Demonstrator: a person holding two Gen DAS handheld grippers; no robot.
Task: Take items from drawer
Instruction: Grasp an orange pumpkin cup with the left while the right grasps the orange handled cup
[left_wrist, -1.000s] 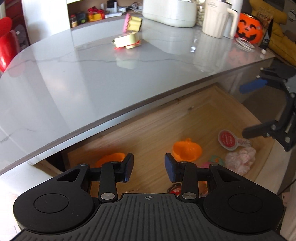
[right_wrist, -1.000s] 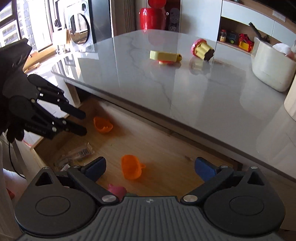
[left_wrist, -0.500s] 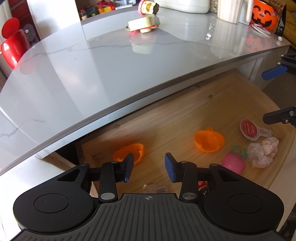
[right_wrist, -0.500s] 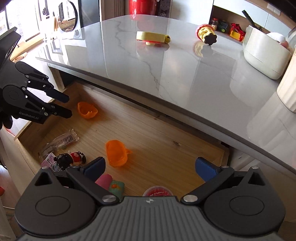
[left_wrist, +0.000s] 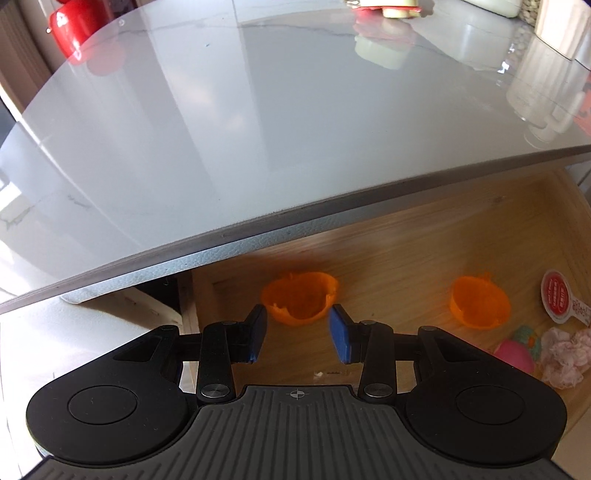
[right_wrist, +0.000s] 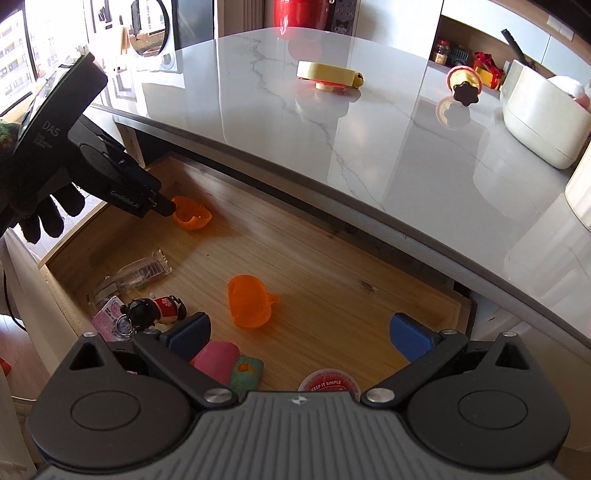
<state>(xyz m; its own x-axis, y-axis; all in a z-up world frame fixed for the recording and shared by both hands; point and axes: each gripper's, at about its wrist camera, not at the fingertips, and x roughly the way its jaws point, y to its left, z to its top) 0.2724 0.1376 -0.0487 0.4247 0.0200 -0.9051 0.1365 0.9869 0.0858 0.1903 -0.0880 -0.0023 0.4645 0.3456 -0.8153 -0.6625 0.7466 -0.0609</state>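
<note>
Left gripper (left_wrist: 297, 334): fingers parted, nothing between them; it hangs over the open drawer (right_wrist: 332, 280) with the near orange cup (left_wrist: 300, 302) framed in the gap at 12 o'clock. In the right wrist view the fingertips sit at that cup's rim; contact cannot be confirmed.
Right gripper (right_wrist: 299, 334): fingers spread wide, released, empty; held above the drawer's front edge.
Task items, near: pink object (right_wrist: 216, 360) and green-blue object (right_wrist: 246, 373) just below the right gripper; red-lidded round item (right_wrist: 328, 382) at 6 o'clock, half covered by the gripper body.
Task items, middle: second orange cup (right_wrist: 249, 301) lying tilted at drawer centre; black-and-red figure (right_wrist: 155, 310) and clear packet (right_wrist: 136, 275) towards 9 o'clock.
Task items, far: near orange cup in the drawer's back left corner, close under the worktop (right_wrist: 295, 122) overhang.
Judged step: left gripper lining up to take the corner cup.
Risk 1: the cup is thin-walled and open; a pinch on one wall may squash it or flick it away.
Risk 2: the cup sits close under the worktop edge; a straight lift could strike the overhang and knock it loose.
Risk 3: the drawer side is just beside the cup; the outer finger may catch on it.
Hidden: the drawer's rear strip lies under the worktop, contents unknown.
Cut off: pink crumpled item (left_wrist: 565, 356) and red label (left_wrist: 557, 301) run to the left view's 3 o'clock edge.
Unclear: yellow object (right_wrist: 327, 75) on the worktop, identity undetermined.
</note>
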